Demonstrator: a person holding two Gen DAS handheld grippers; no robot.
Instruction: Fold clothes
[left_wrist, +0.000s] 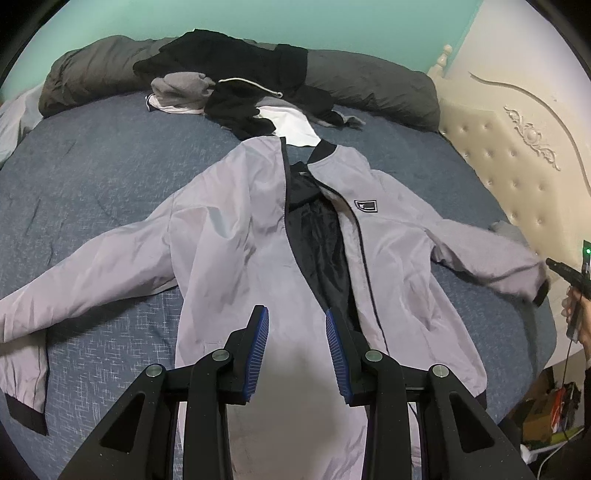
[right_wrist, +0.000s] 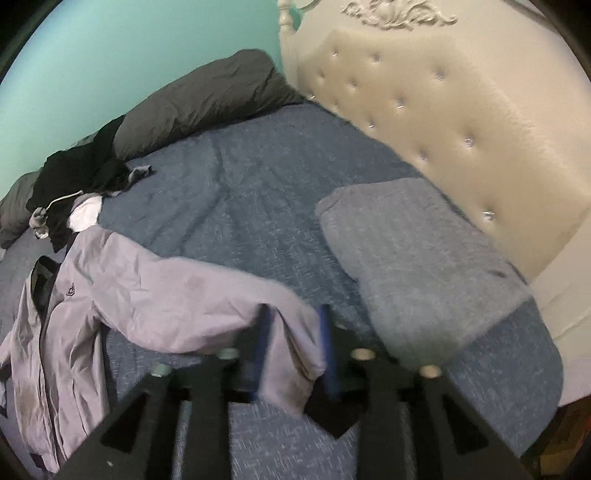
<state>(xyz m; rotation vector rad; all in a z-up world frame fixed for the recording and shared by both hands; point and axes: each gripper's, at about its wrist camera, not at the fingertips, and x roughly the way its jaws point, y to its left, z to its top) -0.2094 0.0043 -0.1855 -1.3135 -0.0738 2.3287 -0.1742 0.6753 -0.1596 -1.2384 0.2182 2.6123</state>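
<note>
The grey jacket lies face up and unzipped in the middle of the bed, collar toward the far edge where the loose clothes are heaped, hem at the near edge under the left tongs, both sleeves spread out to the sides. The step in hand looks like laying the right sleeve out flat before the first fold. The right tongs stand partly apart with the cuff end of that sleeve between the pads; the view is blurred, but the cloth appears to hang loose there and not pinched, so I judge it released. To do this well, the right tongs should clear the cuff without dragging it, since the thin fabric would follow any snag and bunch. The sleeve humps up near the shoulder, so a light pull outward toward the headboard side would take that slack out. The left tongs hover over the hem, narrowly parted with nothing between them; pressing the hem down there would keep the body from sliding while the sleeve is straightened. The open front shows the dark lining; closing the two panels edge to edge first should give a squarer fold. The grey pillow lies near the cuff, and the pile of clothes sits just beyond the collar, so folds should stay toward the near edge.
</note>
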